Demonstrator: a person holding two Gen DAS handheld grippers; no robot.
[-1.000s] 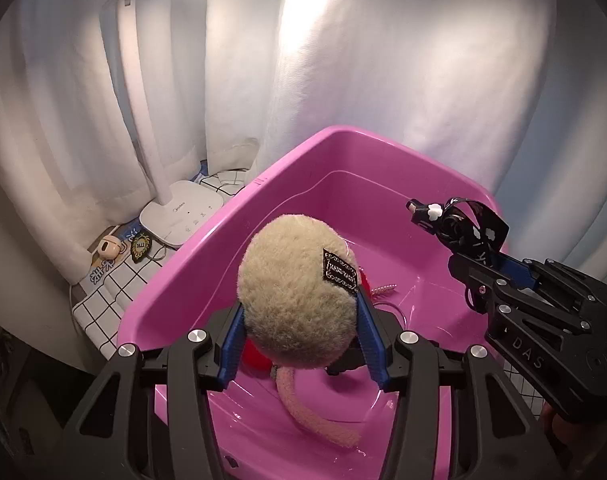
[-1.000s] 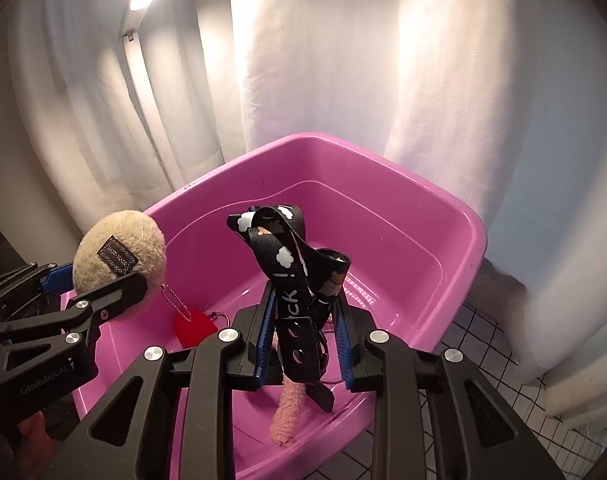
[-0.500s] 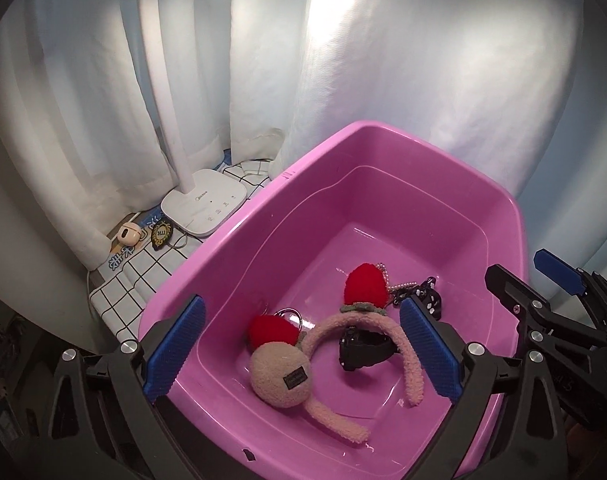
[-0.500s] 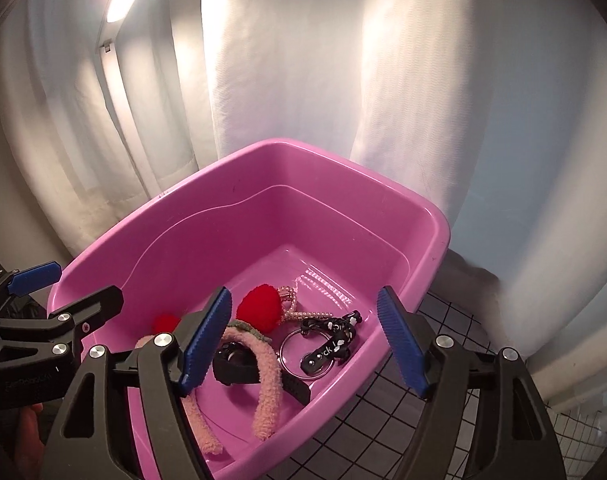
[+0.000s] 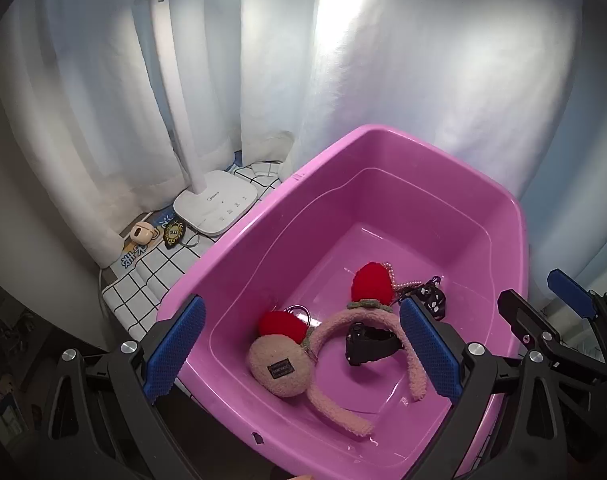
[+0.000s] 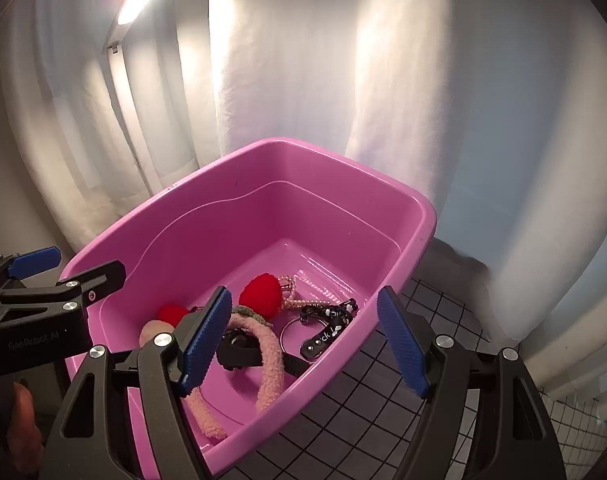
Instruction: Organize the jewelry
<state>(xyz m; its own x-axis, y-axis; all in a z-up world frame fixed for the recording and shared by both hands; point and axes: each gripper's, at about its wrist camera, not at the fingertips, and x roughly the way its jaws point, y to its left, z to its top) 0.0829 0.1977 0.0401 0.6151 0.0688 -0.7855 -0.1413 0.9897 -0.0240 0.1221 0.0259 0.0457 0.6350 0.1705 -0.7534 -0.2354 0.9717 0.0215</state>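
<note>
My left gripper (image 5: 301,352) is wide open over the near side of the pink tub (image 5: 383,136). Nothing is between its blue pads (image 5: 175,354). My right gripper (image 6: 303,344) is open too, and it holds nothing. It hangs over the tub's near corner.

All the jewelry is lying on the bottom of the tub. There is a fuzzy pink headband (image 5: 387,320) with a red pompom (image 5: 371,284) on top. A round tan plush ball (image 5: 281,366) with a small dark label lies at one end of the headband, touching it. A smaller red plush bit (image 5: 281,324) sits just behind the ball, next to a metal ring (image 5: 299,312). A black strap thing (image 5: 367,344) lies inside the curve of the headband. A string of pearly beads (image 6: 309,302) lies beside the red pompom. A black strap with white marks (image 6: 329,326) and a big key ring (image 6: 295,330) lie close to the tub's right wall.

The tub sits on a checked cloth (image 5: 143,288). A white lamp base (image 5: 217,208) stands to the left of the tub, well apart from it. White curtains (image 5: 383,60) hang behind.
</note>
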